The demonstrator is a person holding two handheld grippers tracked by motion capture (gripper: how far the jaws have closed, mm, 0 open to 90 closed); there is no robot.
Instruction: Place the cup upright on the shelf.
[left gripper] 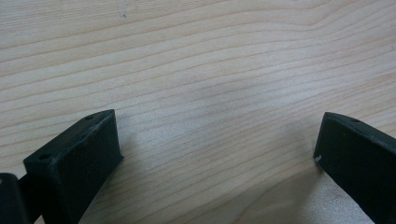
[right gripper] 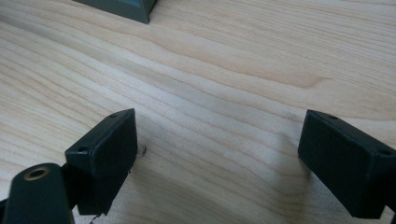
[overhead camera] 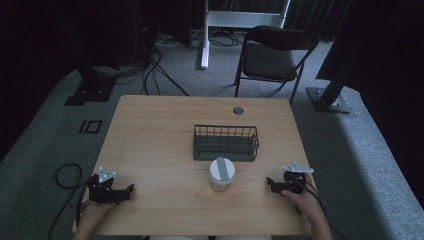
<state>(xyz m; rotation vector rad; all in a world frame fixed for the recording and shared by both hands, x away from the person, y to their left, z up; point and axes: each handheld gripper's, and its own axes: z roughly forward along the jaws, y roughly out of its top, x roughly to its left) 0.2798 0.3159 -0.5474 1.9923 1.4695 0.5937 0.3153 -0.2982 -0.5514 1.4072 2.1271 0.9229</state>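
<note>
A clear jar with a white lid (overhead camera: 221, 173) stands on the wooden table (overhead camera: 150, 130), just in front of a dark wire basket (overhead camera: 226, 142). My left gripper (overhead camera: 131, 190) rests near the table's front left, held by a hand, and my right gripper (overhead camera: 270, 183) sits at the front right, jaws pointing toward the jar. In the left gripper view the left gripper (left gripper: 217, 140) is open over bare wood. The right gripper (right gripper: 217, 140) in its own view is also open, nothing between its fingers, with a corner of the basket (right gripper: 126, 7) at the top edge.
A cable hole (overhead camera: 238, 110) marks the table's far edge. Beyond the table stand a black folding chair (overhead camera: 272, 57), a white stand leg (overhead camera: 205, 35) and dark stand bases with cables on the grey carpet.
</note>
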